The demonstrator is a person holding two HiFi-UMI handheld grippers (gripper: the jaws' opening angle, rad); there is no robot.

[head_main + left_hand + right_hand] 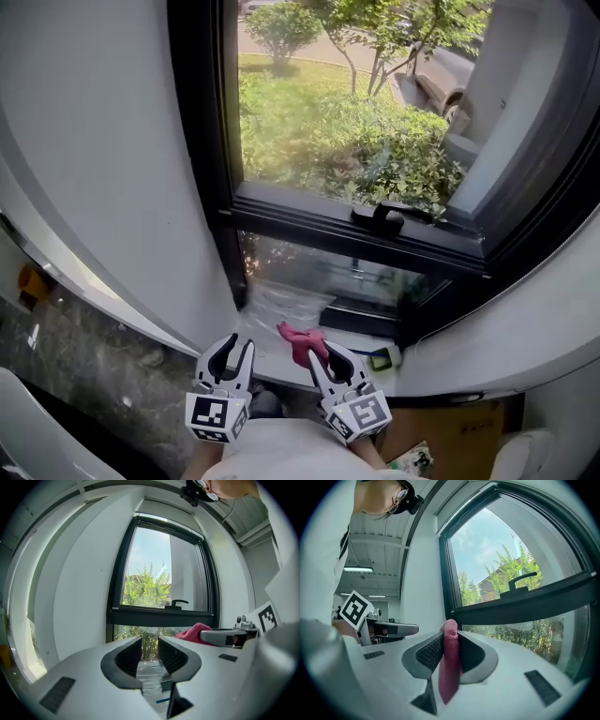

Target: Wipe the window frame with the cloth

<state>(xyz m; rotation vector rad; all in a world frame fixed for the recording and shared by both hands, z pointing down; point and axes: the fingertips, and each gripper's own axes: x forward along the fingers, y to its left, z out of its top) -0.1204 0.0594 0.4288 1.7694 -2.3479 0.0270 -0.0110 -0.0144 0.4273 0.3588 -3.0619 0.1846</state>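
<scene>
My right gripper pinches the cloth, long axis along my jaws, tip toward the window frame; my left gripper gapes, seemingly empty.

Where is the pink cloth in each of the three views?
Head view: bottom centre, pink cloth in the right gripper.
Left gripper view: cloth right of centre, rather low.
Right gripper view: cloth at centre, clamped between the jaws.
Shared landmark: the black window handle.

Grey left gripper, right gripper; black ribbed pads; square-marker cubes.
</scene>
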